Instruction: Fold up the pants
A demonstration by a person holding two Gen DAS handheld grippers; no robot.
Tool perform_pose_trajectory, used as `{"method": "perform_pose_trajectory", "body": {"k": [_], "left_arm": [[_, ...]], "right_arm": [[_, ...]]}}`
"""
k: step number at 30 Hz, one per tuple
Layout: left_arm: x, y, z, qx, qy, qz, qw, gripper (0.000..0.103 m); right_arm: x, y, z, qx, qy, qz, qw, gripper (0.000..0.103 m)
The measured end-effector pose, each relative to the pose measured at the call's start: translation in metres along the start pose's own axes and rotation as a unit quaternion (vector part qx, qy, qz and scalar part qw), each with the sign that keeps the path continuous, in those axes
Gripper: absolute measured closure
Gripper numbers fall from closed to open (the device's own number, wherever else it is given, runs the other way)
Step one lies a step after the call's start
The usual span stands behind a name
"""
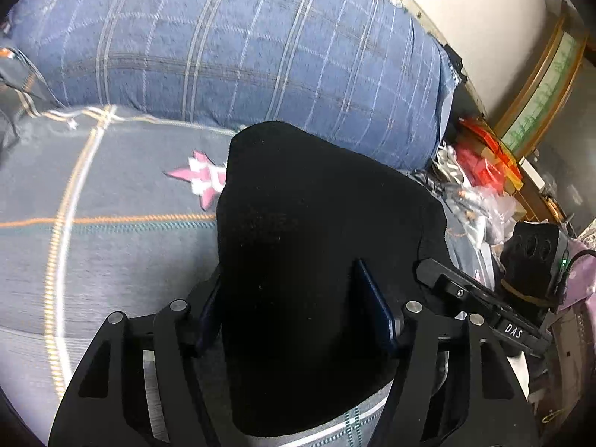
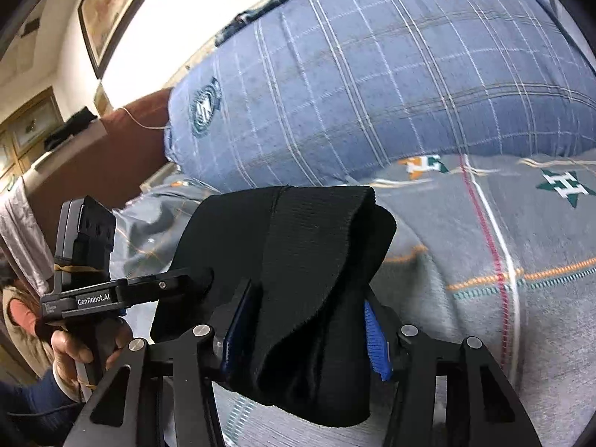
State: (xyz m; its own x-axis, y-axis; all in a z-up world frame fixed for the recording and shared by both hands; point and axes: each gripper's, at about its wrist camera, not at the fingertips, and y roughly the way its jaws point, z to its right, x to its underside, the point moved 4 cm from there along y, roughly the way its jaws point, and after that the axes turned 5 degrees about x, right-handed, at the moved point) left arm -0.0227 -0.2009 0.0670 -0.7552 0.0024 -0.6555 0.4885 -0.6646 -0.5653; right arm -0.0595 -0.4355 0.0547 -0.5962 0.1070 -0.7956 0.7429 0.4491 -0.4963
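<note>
Left wrist view: the left gripper (image 1: 298, 320) has its jaws clamped on a raised fold of the black knit pants (image 1: 320, 246), above the grey star-patterned bedspread (image 1: 111, 246).

Right wrist view: the right gripper (image 2: 305, 331) has its jaws clamped on the pants' bunched ribbed waistband, near the blue plaid pillow (image 2: 372, 82).

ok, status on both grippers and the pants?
Both grippers, left and right, have black pants between jaws, bunched over bedspread. Plaid pillow behind, clear.

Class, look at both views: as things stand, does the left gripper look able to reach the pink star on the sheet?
Probably not right away. The black pants sit between the left gripper's fingers and drape ahead, partly covering the pink star.
</note>
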Motion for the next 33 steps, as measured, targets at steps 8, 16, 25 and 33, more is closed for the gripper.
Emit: {"method": "perform_pose_trajectory", "body": {"k": [8,16,25,33], "left_arm": [[-0.017,-0.019,-0.018,-0.031,-0.009,0.029,0.9990,0.037],[-0.035,-0.037,-0.041,-0.057,-0.023,0.060,0.9963,0.037],[-0.057,-0.036,-0.063,-0.080,-0.030,0.072,0.9938,0.037],[-0.066,-0.024,-0.080,-0.091,-0.047,0.066,0.9926,0.037]], "right_arm": [[-0.017,0.017,-0.031,-0.014,-0.007,0.001,1.000,0.050],[-0.034,0.045,-0.055,-0.025,-0.022,-0.010,0.999,0.050],[-0.054,0.073,-0.067,-0.031,-0.033,-0.016,0.999,0.050],[-0.061,0.097,-0.062,-0.038,-0.027,-0.026,0.999,0.050]]}}
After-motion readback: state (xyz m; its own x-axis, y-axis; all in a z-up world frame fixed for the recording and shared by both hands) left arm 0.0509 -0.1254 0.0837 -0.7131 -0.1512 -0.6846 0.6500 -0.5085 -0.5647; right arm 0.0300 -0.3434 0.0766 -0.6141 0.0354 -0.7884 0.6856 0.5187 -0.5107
